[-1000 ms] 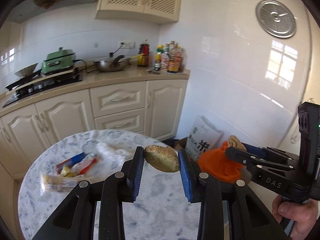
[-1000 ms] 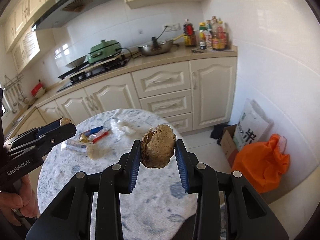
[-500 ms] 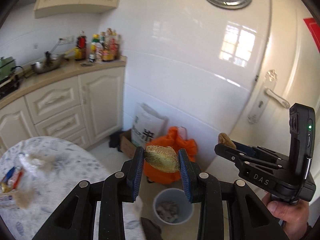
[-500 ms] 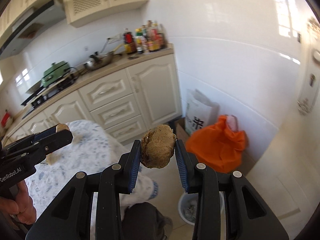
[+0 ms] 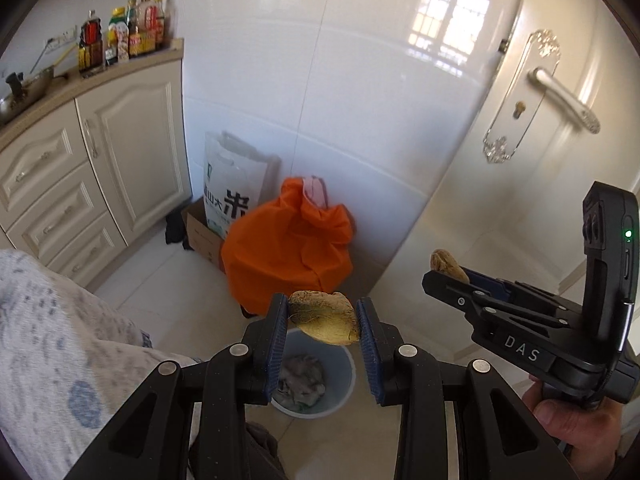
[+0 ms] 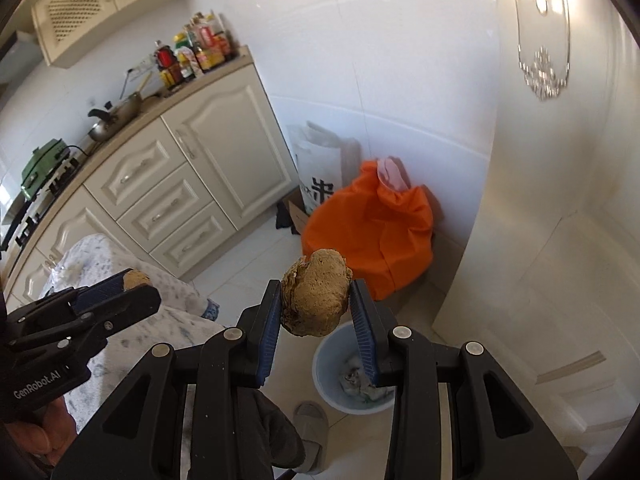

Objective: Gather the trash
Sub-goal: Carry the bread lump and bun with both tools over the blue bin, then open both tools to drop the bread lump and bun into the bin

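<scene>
Two scraps are being carried to the bin (image 5: 316,376) on the floor. A flat husk (image 5: 324,317) is pinched in the left gripper (image 5: 323,322), a brown lump (image 6: 315,298) in the right gripper (image 6: 314,312). Next, each must be brought over the bin, just near of the orange bag (image 5: 288,246), and released. A second ago the table was faced; now the bin is seen below.

Air above the blue bin (image 5: 316,376) looks wide open, bare floor tile all round it. Orange bag (image 5: 288,256) crowds in behind it, tablecloth edge (image 5: 60,344) on its left side.
</scene>
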A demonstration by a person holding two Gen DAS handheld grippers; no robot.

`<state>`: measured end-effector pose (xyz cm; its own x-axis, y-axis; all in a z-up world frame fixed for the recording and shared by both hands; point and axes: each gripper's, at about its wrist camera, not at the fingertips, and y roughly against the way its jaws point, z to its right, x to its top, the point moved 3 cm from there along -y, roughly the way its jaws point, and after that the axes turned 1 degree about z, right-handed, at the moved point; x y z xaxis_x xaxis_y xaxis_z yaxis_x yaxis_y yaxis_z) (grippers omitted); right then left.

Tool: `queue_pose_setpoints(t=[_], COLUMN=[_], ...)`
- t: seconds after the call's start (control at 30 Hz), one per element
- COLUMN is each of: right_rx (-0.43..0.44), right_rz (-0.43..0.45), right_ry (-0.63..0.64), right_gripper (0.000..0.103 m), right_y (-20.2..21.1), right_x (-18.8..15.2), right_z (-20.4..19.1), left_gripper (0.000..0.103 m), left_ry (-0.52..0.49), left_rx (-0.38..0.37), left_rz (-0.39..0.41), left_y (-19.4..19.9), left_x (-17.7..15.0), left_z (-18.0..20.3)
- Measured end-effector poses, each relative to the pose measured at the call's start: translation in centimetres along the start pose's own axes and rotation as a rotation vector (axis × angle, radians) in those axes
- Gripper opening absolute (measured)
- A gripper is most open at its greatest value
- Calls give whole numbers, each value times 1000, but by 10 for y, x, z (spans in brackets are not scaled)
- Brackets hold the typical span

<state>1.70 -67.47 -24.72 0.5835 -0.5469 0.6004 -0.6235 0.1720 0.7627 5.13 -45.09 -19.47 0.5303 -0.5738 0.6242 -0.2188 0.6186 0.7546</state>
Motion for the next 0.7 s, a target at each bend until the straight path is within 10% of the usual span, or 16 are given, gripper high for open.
queue_pose_setpoints(t=[0.37,0.6,0.7], right_rx=[15,-9,-17], right_rz=[-98,-136,-133], right_ry=[-67,-114,-124], right_gripper=[37,39,58], right_y=[-56,-76,-75], right_x=[-9,-14,-15], right_z=[26,43,46], left_gripper=[32,76,86], left_ry=[-9,-79,-74], left_rx=[-37,22,55], left_rz=[-148,-153,-137], left_y=[-114,-144,-144], left_x=[21,24,28], left_z=[-6,-1,-2])
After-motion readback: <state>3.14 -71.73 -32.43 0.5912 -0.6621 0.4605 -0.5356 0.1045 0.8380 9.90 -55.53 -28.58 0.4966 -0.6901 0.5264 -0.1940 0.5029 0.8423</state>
